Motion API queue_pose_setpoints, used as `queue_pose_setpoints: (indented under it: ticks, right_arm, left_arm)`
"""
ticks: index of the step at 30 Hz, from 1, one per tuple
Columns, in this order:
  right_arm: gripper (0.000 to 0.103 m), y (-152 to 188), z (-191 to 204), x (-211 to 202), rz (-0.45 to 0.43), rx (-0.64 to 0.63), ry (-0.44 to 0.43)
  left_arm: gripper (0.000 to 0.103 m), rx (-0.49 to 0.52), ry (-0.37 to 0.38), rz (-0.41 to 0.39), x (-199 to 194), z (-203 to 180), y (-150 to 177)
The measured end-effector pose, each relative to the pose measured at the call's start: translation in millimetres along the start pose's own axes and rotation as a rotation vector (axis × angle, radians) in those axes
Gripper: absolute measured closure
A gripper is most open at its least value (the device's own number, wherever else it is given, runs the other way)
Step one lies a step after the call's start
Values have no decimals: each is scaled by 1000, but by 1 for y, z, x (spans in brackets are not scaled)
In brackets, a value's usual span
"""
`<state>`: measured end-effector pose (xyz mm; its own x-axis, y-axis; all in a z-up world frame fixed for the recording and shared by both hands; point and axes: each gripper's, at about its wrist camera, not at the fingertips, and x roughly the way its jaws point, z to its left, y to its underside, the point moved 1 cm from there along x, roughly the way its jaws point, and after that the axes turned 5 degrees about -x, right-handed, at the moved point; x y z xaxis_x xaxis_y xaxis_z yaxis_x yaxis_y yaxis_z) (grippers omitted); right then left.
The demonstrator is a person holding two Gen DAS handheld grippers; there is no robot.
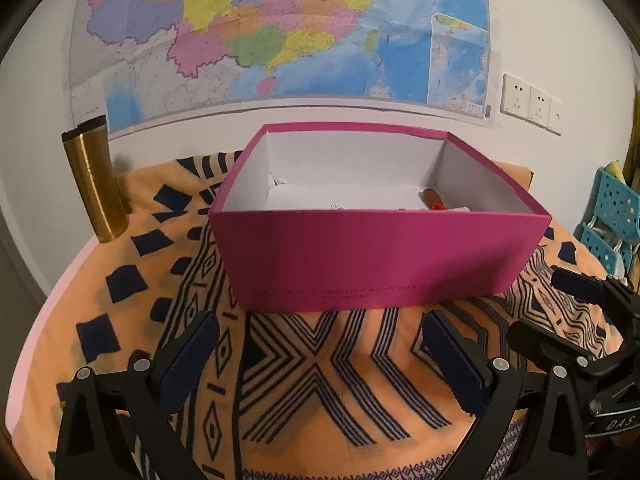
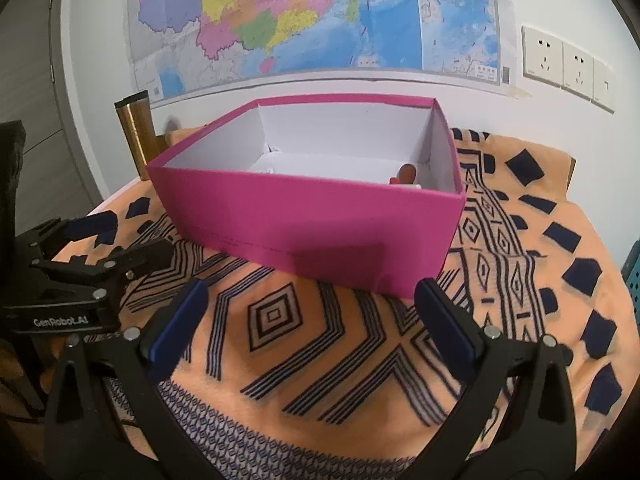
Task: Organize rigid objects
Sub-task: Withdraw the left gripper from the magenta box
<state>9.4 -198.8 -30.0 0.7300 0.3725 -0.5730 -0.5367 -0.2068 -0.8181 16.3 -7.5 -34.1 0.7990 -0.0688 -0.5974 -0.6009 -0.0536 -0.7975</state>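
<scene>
A magenta box (image 1: 372, 256) with a white inside stands on the patterned orange cloth (image 1: 320, 380). At its right inner corner a reddish-brown object (image 1: 433, 198) pokes up above the near wall; the rest of the contents are hidden. My left gripper (image 1: 320, 328) stands open just short of the box's near wall, nothing between its blue pads. In the right wrist view the same box (image 2: 312, 220) sits ahead, with the reddish-brown object (image 2: 406, 174) inside. My right gripper (image 2: 312, 296) is open and empty, close to the box's near corner.
A gold tumbler (image 1: 94, 180) with a black lid stands at the table's far left by the wall. A blue perforated rack (image 1: 612, 216) is off the right edge. A wall map (image 1: 280, 32) and sockets (image 1: 528, 102) hang behind. The right gripper (image 1: 556, 308) shows beside the left one.
</scene>
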Motion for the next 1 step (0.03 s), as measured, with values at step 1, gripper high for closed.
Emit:
queue_pose_setpoints:
  ticks: [1]
  right_arm:
    - [0, 2, 1, 0, 5, 0, 2]
  left_arm:
    - [0, 4, -2, 5, 1, 0, 1]
